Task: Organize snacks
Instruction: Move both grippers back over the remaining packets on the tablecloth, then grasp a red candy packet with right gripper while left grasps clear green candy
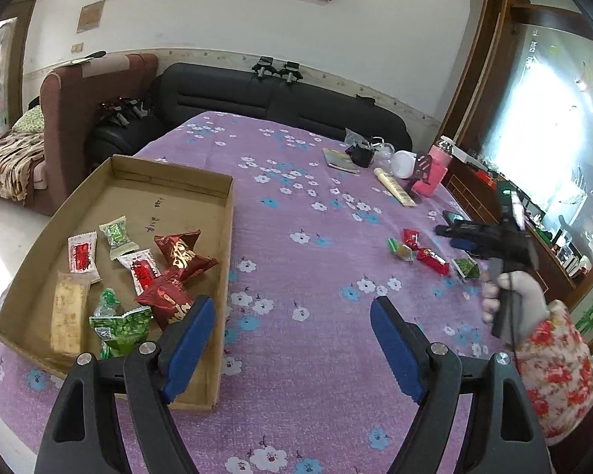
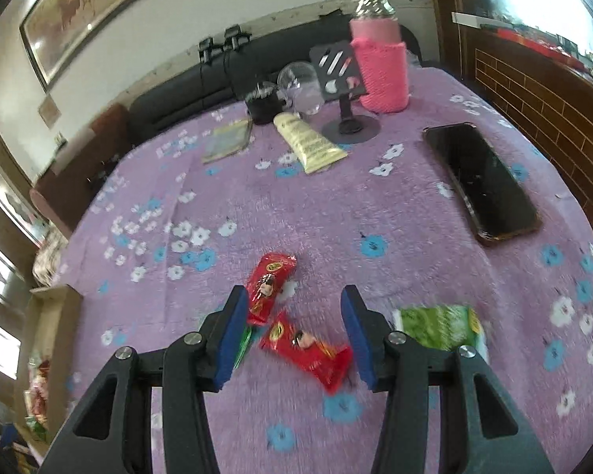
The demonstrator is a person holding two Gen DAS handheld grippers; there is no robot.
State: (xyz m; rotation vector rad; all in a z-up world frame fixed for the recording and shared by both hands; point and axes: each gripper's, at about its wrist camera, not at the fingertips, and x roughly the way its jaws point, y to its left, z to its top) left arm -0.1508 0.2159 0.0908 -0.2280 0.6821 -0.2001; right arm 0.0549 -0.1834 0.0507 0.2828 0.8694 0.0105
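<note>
Purple flowered tabletop: left wrist view shows the empty left claw wide open beside a cardboard tray at left holding about nine snacks, while right wrist view shows the half-open, empty right claw hovering over three loose packets still unsorted.

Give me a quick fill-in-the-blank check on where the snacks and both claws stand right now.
1. The sorted snacks lie in a ____ tray.
2. The right claw hovers with open jaws over a ____ snack packet.
3. The left claw is open and holds ____.
4. The bottle at the far edge wears a ____ knitted sleeve.

Missing words: cardboard; red; nothing; pink
</note>
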